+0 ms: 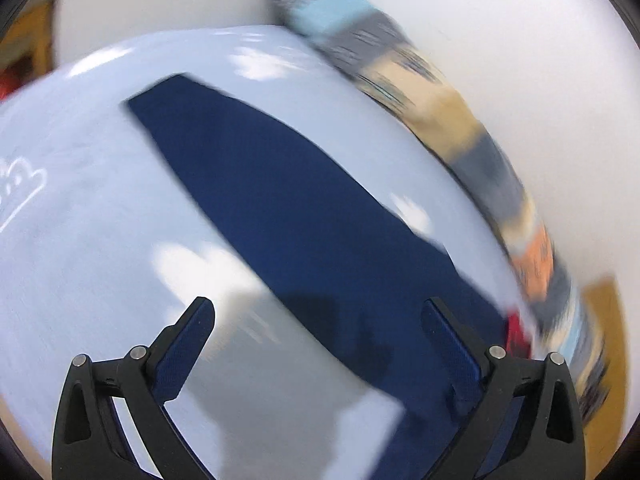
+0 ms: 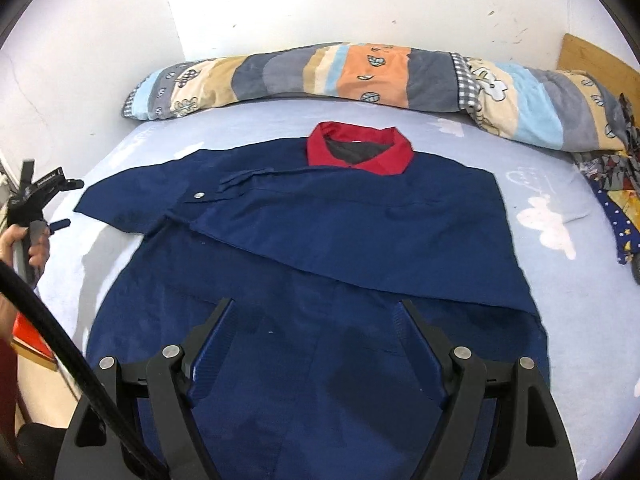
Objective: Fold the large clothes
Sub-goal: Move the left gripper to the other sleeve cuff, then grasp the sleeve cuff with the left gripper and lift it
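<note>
Pillow beyond jacket; patterned cloth beside.

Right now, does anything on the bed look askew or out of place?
The navy jacket lies unevenly: one side is folded across the front on a slant, while the opposite sleeve still sticks out flat. A crumpled patterned cloth sits at the bed's edge.

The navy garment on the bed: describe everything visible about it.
The navy garment is a large dark blue shirt or jacket of smooth woven-looking cloth with a red collar and dark lining inside the neck. It lies flat on the pale blue bedsheet, collar toward the striped pillow. One side is folded diagonally across the chest; a sleeve sticks out at the picture's left, near a metal snap. Nothing grips it; the right tongs hover open above its lower part.
</note>
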